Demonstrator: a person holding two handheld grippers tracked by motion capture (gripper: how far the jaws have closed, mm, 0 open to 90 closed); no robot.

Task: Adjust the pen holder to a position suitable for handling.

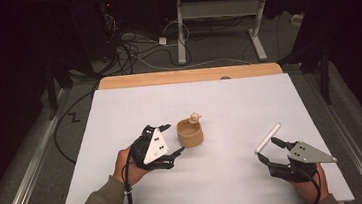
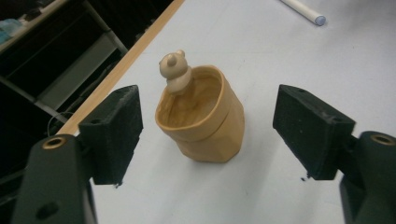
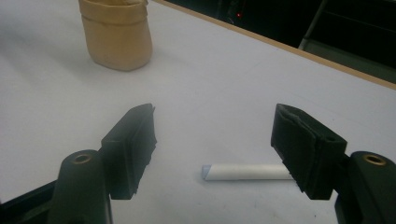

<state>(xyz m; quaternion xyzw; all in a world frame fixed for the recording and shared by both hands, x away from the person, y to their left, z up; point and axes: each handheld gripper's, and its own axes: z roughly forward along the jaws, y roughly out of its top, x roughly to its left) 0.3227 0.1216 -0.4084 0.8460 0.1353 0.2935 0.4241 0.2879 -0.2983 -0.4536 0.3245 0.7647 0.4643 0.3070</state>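
I have my right tool [image 1: 269,150] open and empty, low over the white surface [image 1: 127,187], with the white tube [image 3: 247,171] lying flat between its jaws, not yet gripped. My left tool [image 1: 168,141] stands wide open just beside the tan cup [image 2: 205,123], apart from it. The bear-headed peg [image 2: 175,70] already stands inside, leaning on the rim, so I judge the tube comes next.
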